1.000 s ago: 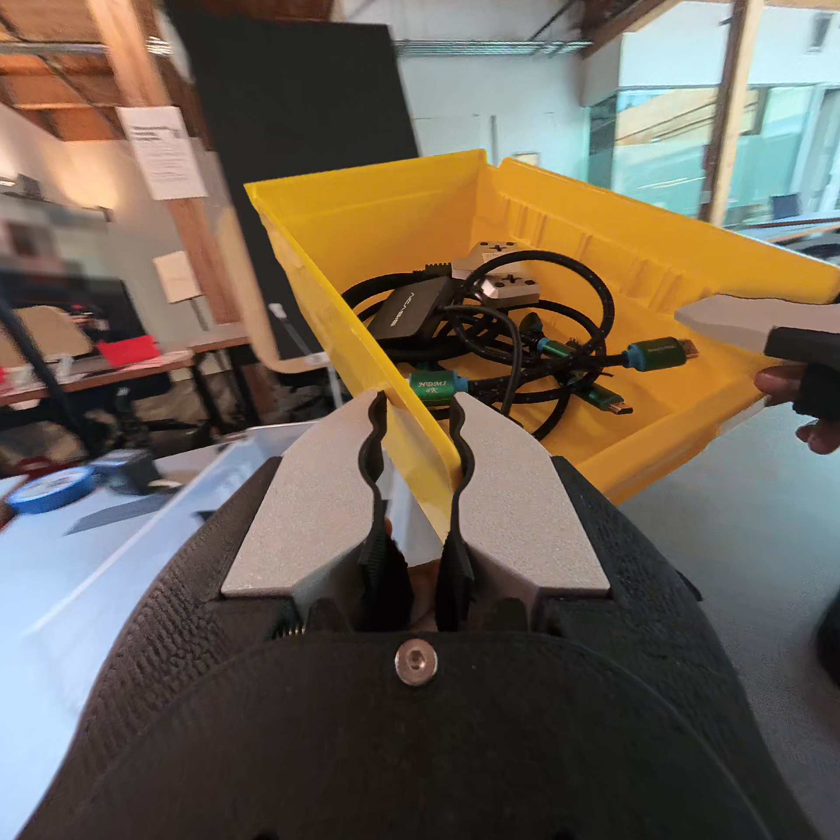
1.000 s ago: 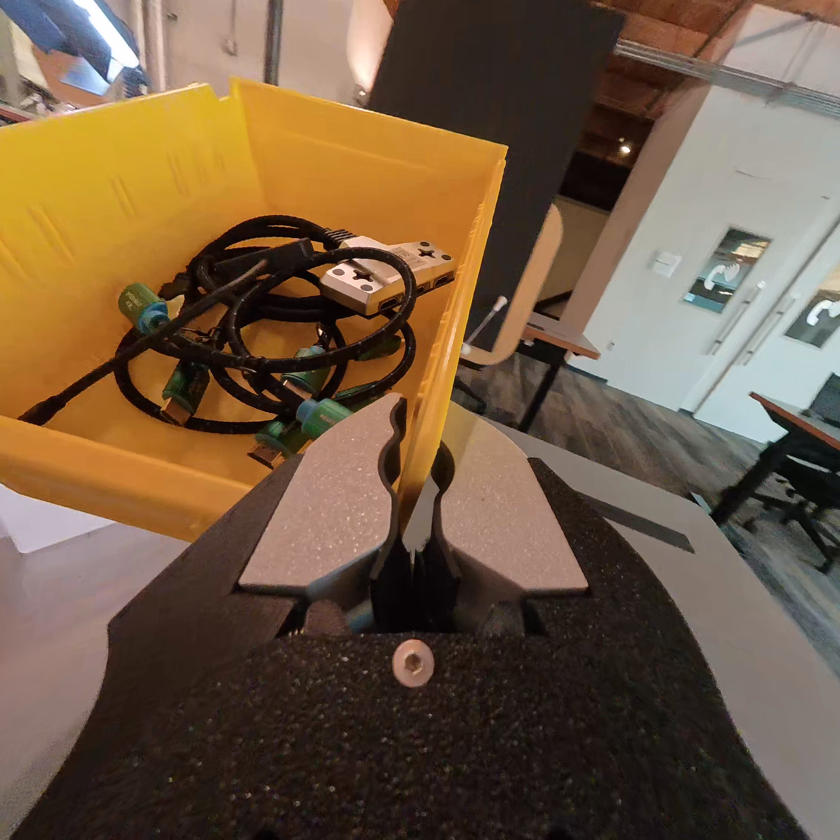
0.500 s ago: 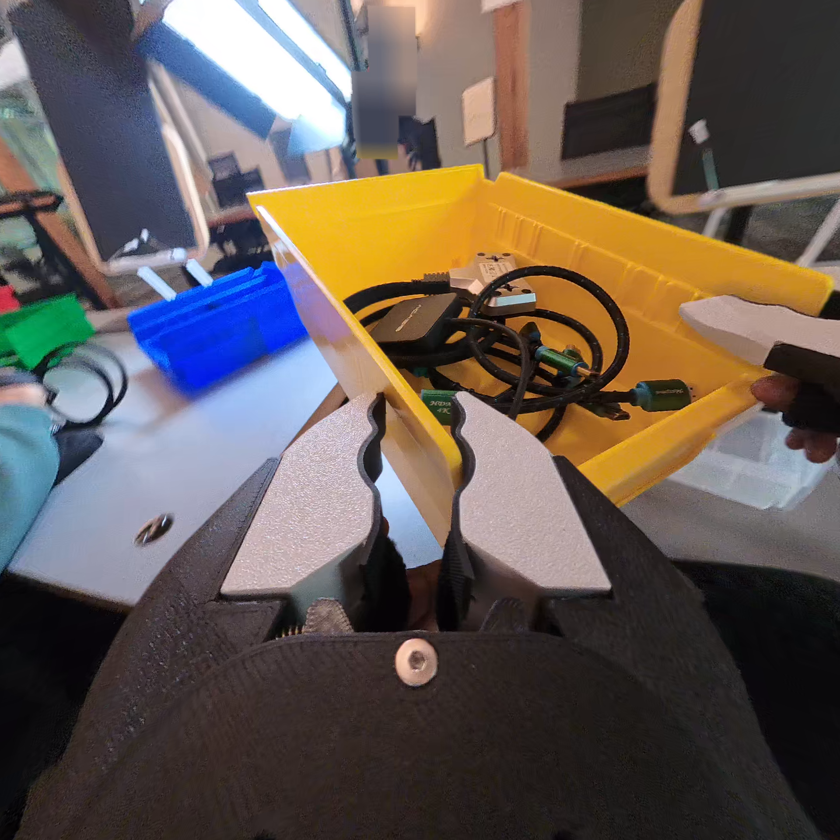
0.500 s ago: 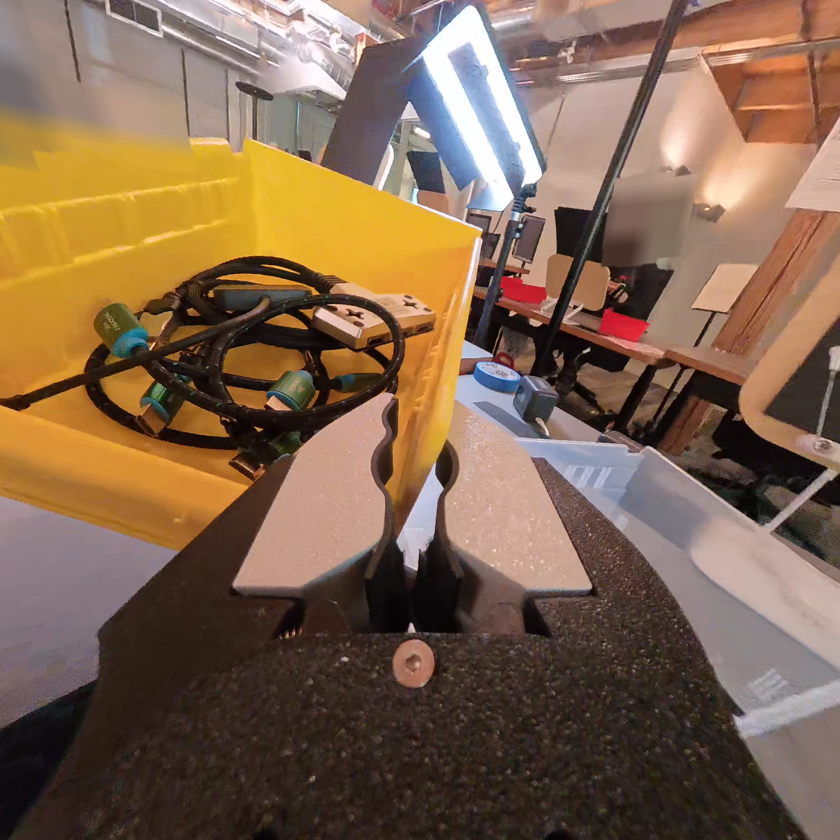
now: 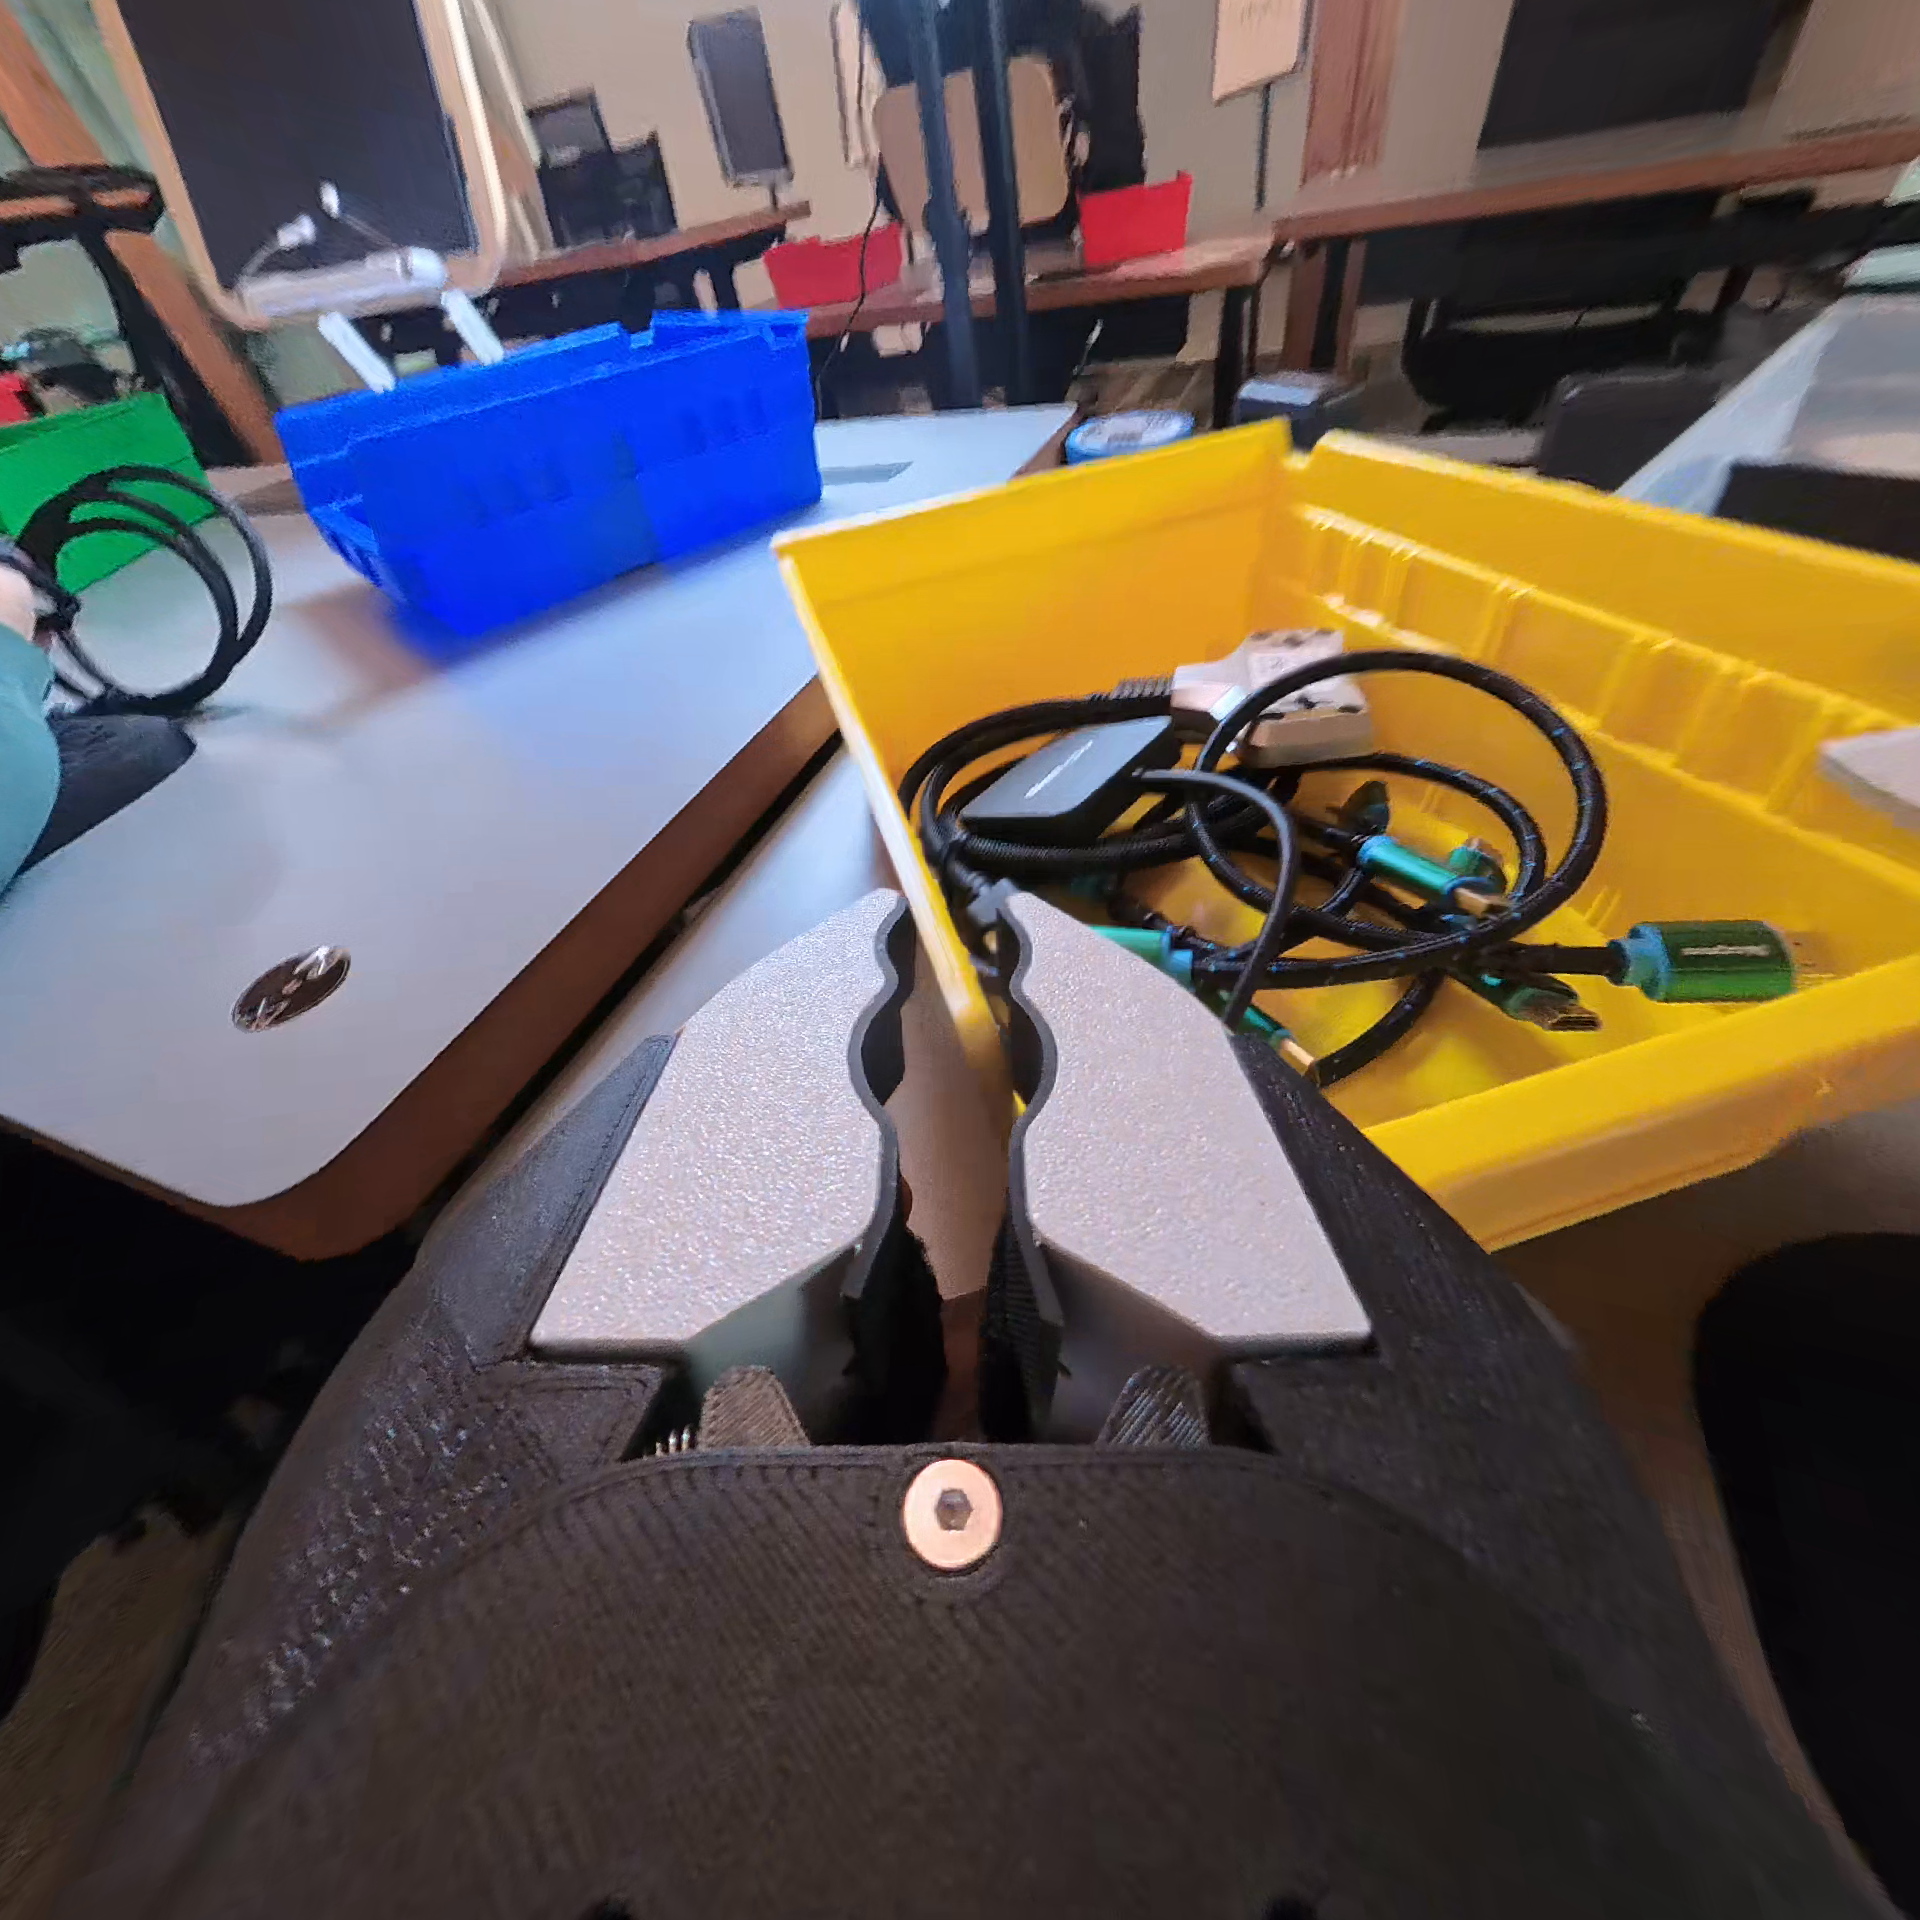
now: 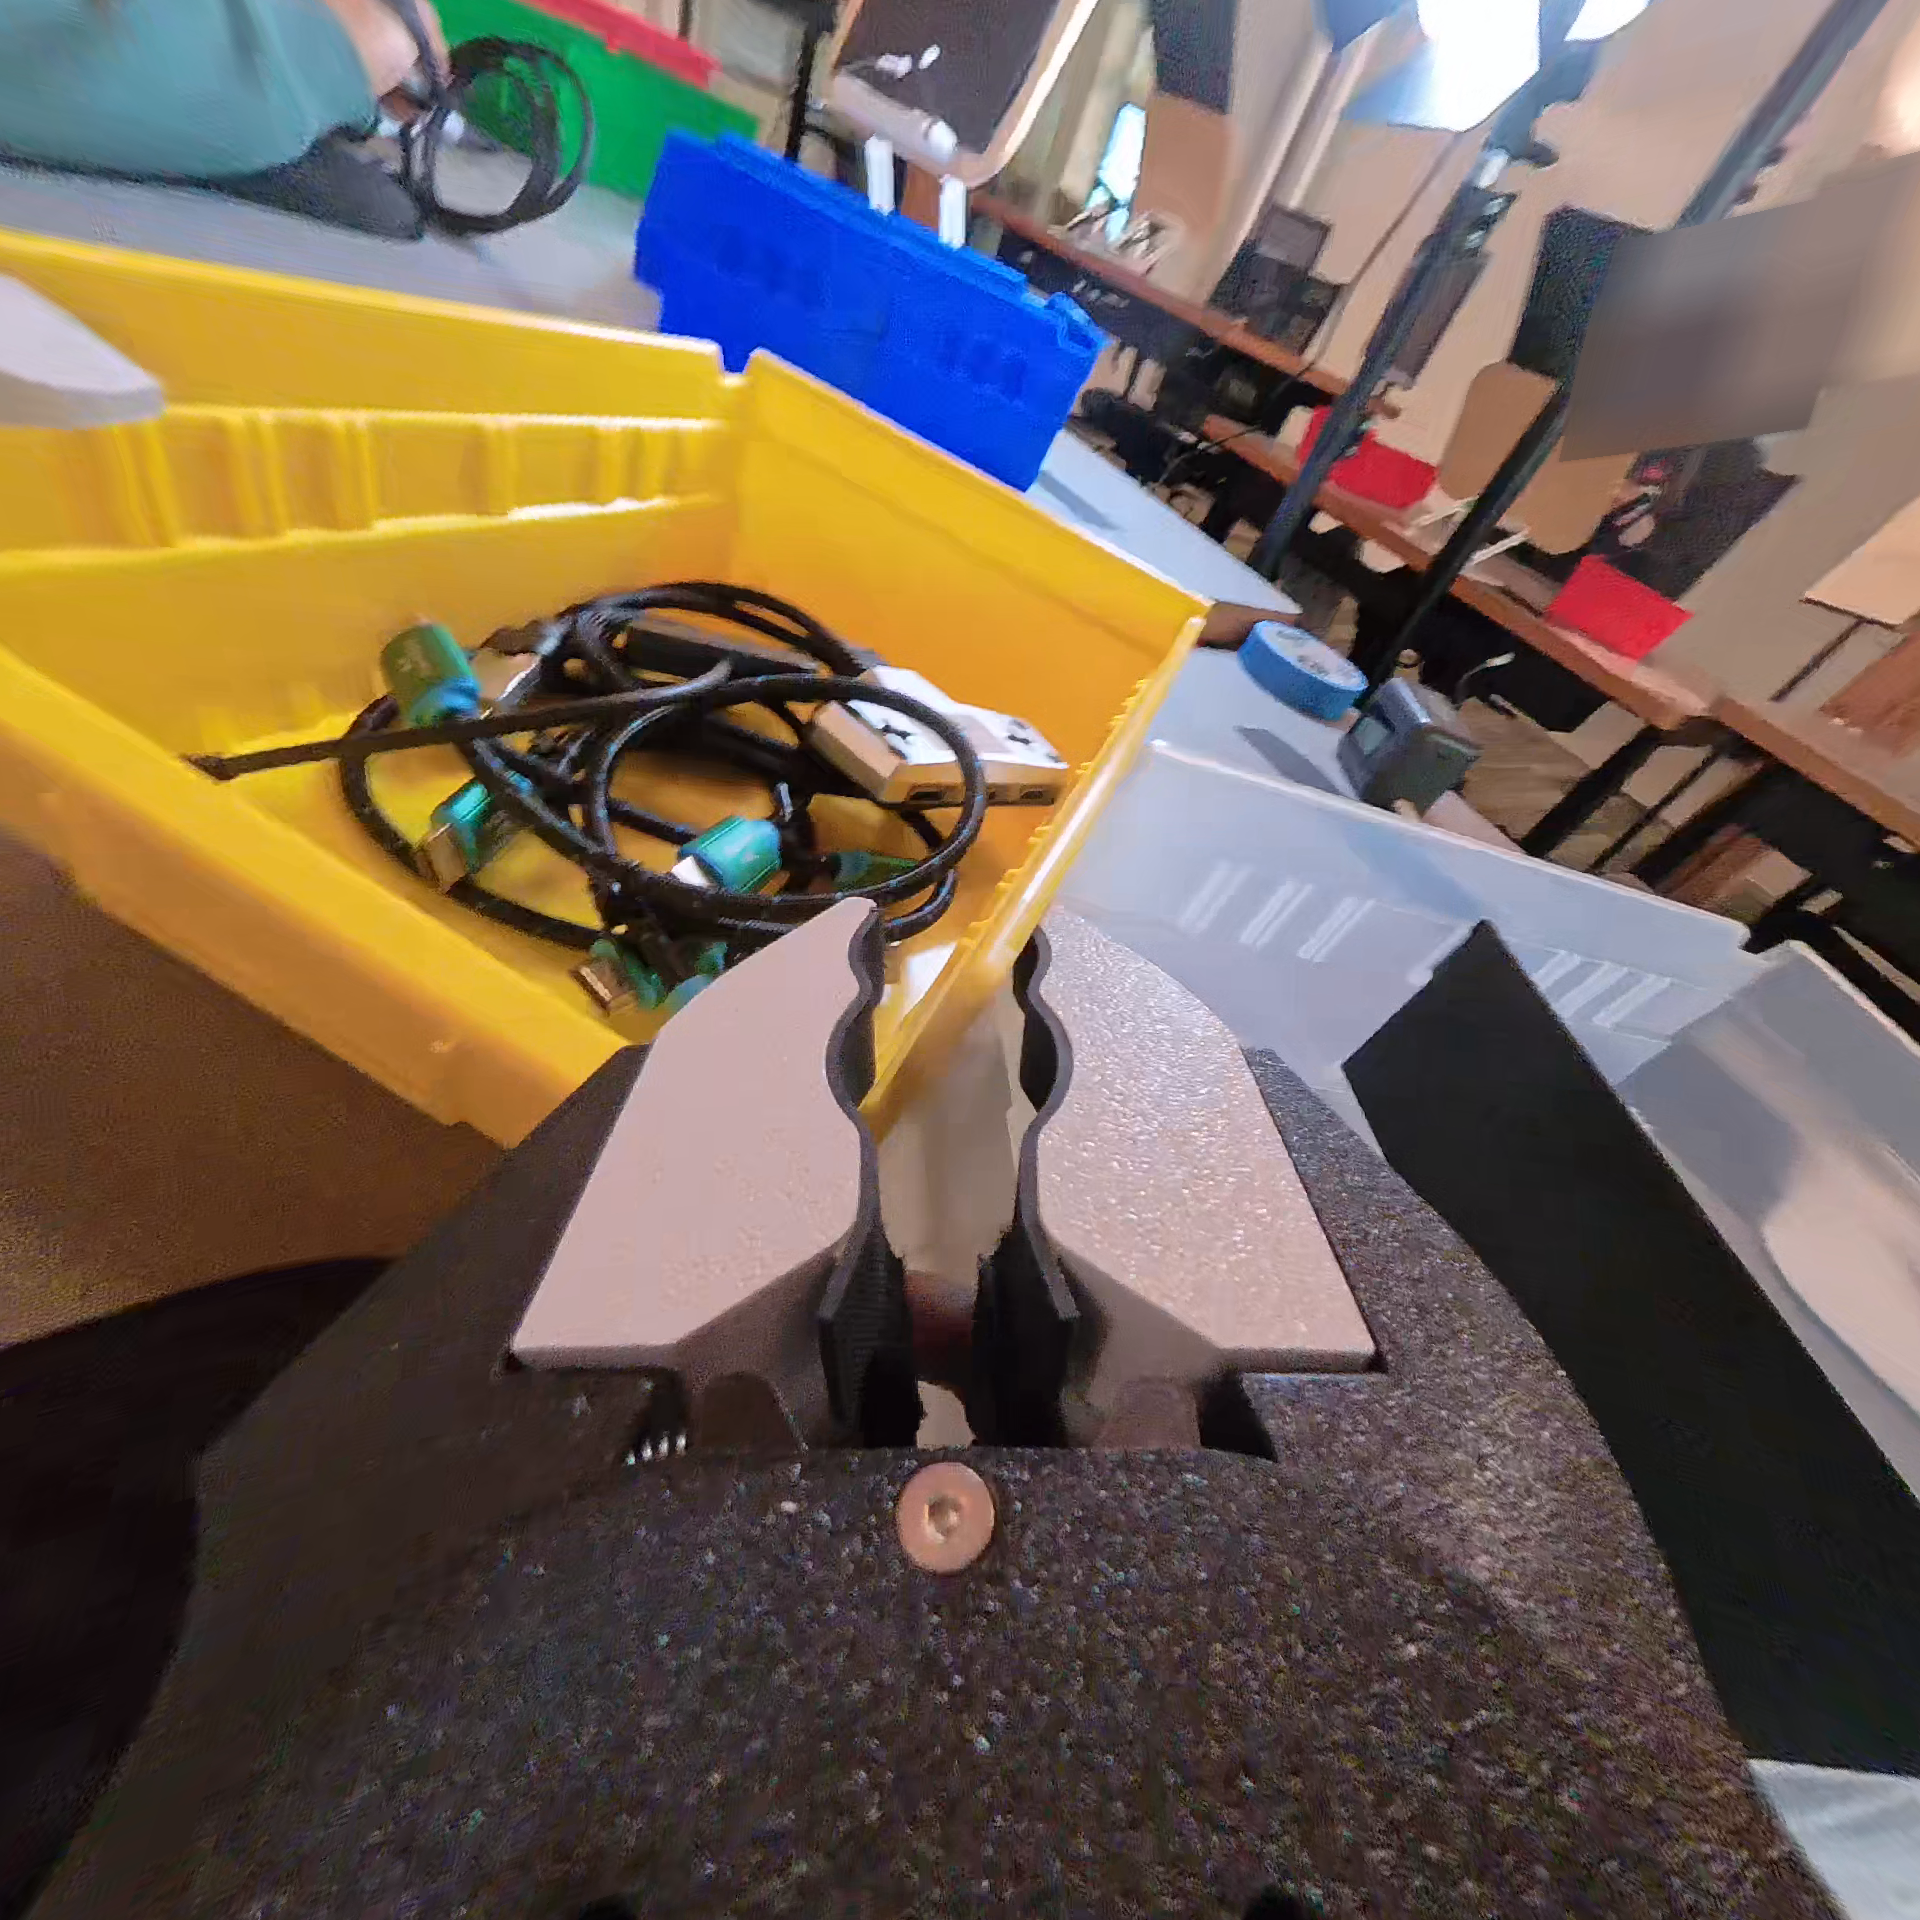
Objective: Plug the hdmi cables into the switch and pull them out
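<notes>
Left gripper: clenched on yellow bin side wall | Right gripper: straddles opposite wall, grip apparently slack | HDMI cables, switch: ahead of fingertips, inside bin | Risk: bin tilts, contents slide.

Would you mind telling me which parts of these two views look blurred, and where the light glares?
Left wrist view: the blue bin and background desks are smeared, while the left tool gripping the yellow bin is crisp. Right wrist view: a studio light blows out top right, the far blue bin is soft, and the right tool is sharp.
</notes>
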